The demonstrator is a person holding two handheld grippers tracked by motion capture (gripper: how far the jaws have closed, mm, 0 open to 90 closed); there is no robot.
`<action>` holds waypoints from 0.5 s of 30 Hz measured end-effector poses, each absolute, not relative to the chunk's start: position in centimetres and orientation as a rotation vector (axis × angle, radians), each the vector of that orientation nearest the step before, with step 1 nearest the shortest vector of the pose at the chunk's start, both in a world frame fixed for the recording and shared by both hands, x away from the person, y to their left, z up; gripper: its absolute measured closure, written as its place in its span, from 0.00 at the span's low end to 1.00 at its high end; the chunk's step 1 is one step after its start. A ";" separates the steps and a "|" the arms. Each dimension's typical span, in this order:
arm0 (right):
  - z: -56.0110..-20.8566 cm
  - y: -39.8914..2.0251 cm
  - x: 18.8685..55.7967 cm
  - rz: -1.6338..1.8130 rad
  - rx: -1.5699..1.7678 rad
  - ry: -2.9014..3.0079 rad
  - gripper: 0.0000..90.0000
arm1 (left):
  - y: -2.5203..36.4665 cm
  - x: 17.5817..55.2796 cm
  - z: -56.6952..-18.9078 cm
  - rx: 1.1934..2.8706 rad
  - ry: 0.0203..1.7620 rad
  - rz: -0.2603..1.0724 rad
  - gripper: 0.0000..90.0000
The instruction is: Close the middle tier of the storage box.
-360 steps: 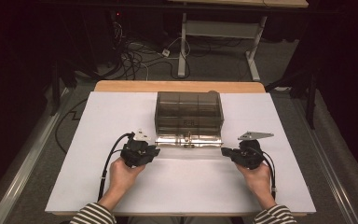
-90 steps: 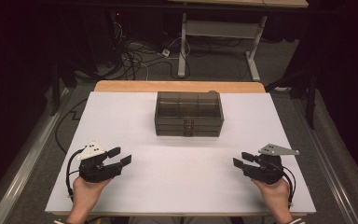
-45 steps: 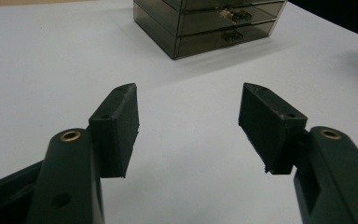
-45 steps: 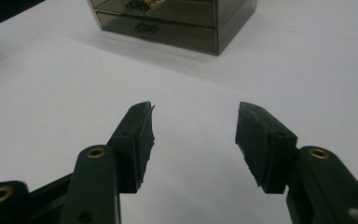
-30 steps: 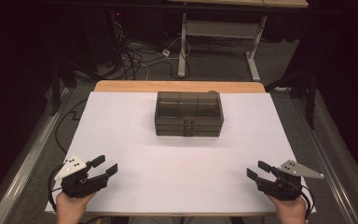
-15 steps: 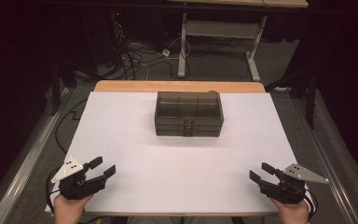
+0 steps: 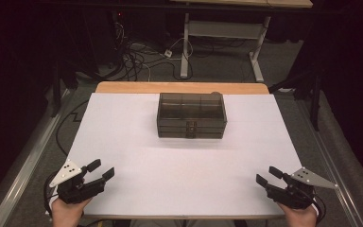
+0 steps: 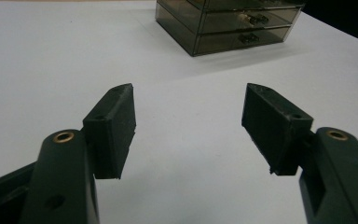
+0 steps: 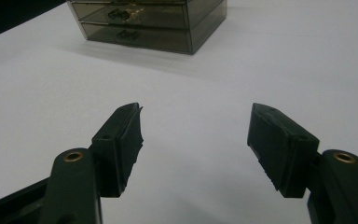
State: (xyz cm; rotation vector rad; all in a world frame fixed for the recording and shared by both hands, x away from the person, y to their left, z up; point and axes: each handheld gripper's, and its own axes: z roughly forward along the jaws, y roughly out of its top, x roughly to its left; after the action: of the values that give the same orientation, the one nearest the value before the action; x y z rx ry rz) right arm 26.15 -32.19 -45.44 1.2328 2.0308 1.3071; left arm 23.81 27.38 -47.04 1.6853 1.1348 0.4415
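With drawer box [image 7: 191, 115] shut mid-table [image 7: 179, 189], left gripper [image 7: 102, 170] and right gripper [image 7: 267, 175] released, parked apart, empty; likely finished.

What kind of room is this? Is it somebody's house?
Probably not a house; it looks like a lab or workshop. A bare white table holds just one smoky plastic drawer box, tangled cables lie on the floor, and another desk frame stands behind.

Dim room, white-topped table under the light.
Wooden edge [image 7: 182, 87] showed along the table's [image 7: 123, 137] far side. Grey floor [image 7: 137, 71] behind it carried tangled cables [image 7: 137, 59] and a desk's white legs [image 7: 222, 35]; surroundings lay dark.
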 end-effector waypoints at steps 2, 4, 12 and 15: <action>-45.5 -32.3 26.1 1.304 1.239 2.027 0.39 | 27.5 23.8 -47.1 1.682 1.140 0.436 0.38; -45.5 -32.4 26.0 1.303 1.242 2.023 0.39 | 27.6 23.8 -47.2 1.678 1.146 0.436 0.38; -45.7 -32.7 25.8 1.298 1.253 2.020 0.38 | 28.1 23.5 -47.5 1.667 1.164 0.433 0.37; -45.7 -32.8 25.7 1.296 1.252 2.012 0.38 | 28.2 23.3 -47.6 1.664 1.169 0.428 0.37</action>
State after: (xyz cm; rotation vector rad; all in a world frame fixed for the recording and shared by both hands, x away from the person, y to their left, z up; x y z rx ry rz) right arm 25.66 -32.78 -45.74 1.2520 2.0117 1.2961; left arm 23.30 28.18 -47.62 1.6635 1.1690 0.4280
